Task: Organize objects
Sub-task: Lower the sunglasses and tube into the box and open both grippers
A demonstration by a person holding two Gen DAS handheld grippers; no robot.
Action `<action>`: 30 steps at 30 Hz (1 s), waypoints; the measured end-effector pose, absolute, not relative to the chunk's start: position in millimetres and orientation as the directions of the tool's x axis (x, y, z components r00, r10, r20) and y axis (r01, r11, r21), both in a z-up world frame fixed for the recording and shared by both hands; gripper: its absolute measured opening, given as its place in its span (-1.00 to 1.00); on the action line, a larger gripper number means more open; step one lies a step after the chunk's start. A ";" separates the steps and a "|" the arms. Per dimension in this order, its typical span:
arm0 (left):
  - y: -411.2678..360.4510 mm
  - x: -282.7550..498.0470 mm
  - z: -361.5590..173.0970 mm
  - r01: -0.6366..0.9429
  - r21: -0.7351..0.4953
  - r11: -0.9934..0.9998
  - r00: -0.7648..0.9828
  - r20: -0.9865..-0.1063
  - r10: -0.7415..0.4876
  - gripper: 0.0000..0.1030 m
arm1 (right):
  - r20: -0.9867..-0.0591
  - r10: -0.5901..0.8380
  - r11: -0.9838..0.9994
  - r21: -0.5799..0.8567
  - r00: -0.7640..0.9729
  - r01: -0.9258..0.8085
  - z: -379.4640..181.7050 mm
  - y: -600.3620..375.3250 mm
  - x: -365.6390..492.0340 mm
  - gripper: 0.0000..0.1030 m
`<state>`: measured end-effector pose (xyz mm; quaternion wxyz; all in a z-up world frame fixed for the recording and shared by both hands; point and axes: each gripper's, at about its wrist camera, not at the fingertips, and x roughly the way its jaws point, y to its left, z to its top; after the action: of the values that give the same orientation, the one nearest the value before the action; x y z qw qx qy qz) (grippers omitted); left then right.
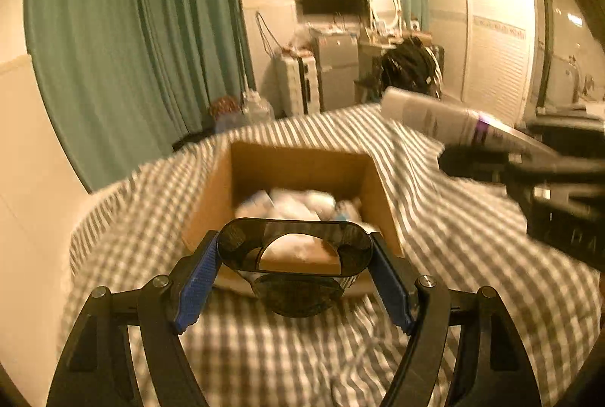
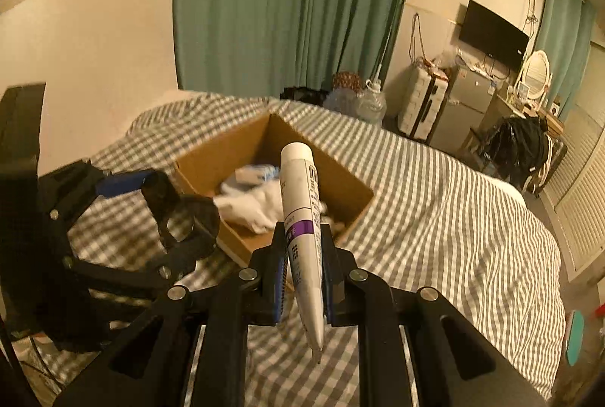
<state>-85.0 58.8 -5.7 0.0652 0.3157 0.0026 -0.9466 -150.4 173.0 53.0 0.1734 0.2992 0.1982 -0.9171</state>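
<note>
A: Item one, far left?

B: The left gripper (image 1: 295, 259), black arms with ribbed blue pads, is clamping a dark translucent oval-rimmed container (image 1: 295, 248), glossy plastic, and is hovering just before the near wall of the box.

A: Item two?

B: A cardboard box (image 1: 302, 161), matte brown, open-topped, is sitting mid-bed on the checked bedspread (image 1: 472, 256), grey-and-white woven cloth. White, soft-looking items inside are showing blurred.

A: Item three, right?

B: The right gripper (image 2: 304, 271), its fingers drawn close, is pinching a white tube (image 2: 302, 203), smooth, cylindrical, purple-banded, tapering to a flat crimp. Its rounded cap is pointing out over the box's near rim.
</note>
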 end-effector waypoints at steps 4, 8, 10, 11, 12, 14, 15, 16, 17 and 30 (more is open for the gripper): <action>40.3 -104.5 10.6 0.156 0.055 -0.986 -0.814 -0.559 -0.159 0.51 | -0.601 -0.237 -0.864 -0.228 -0.763 0.448 67.5 163.6 -163.7 -0.72; 21.4 -130.6 22.6 0.178 0.070 -0.981 -0.819 -0.543 -0.187 0.51 | -0.601 -0.275 -0.862 -0.192 -0.750 0.469 78.7 155.2 -187.0 -0.72; 11.7 -145.9 25.2 0.191 0.079 -0.978 -0.819 -0.537 -0.203 0.51 | -0.596 -0.274 -0.861 -0.198 -0.755 0.469 81.8 150.0 -199.3 -0.72; 6.6 -153.0 25.7 0.195 0.081 -0.978 -0.818 -0.537 -0.207 0.51 | -0.596 -0.274 -0.860 -0.200 -0.755 0.470 82.4 147.4 -205.8 -0.72; 1.1 -161.5 24.0 0.199 0.082 -0.977 -0.815 -0.539 -0.211 0.51 | -0.598 -0.275 -0.859 -0.199 -0.753 0.472 82.5 145.1 -212.2 -0.72; -6.3 -175.4 19.7 0.201 0.084 -0.976 -0.807 -0.550 -0.213 0.51 | -0.605 -0.275 -0.859 -0.195 -0.747 0.474 80.0 141.9 -226.8 -0.72; -9.1 -181.8 16.8 0.198 0.087 -0.976 -0.805 -0.554 -0.213 0.51 | -0.609 -0.273 -0.859 -0.195 -0.744 0.474 77.7 140.9 -233.2 -0.72; -10.5 -186.9 14.2 0.193 0.092 -0.977 -0.803 -0.558 -0.211 0.51 | -0.617 -0.271 -0.858 -0.193 -0.739 0.476 74.2 139.3 -241.7 -0.72; -10.0 -192.6 9.3 0.190 0.100 -0.977 -0.799 -0.563 -0.213 0.51 | -0.626 -0.270 -0.858 -0.189 -0.732 0.478 70.3 138.4 -249.2 -0.72; -1.8 -247.7 -69.5 0.095 0.134 -0.986 -0.701 -0.694 -0.162 0.51 | -0.799 -0.236 -0.863 -0.088 -0.553 0.497 -10.3 155.9 -322.1 -0.72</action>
<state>-247.7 -1.8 -69.5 0.0699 0.3801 -0.0439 -0.9213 -322.1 155.9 -10.3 0.2113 0.4231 0.1540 -0.8675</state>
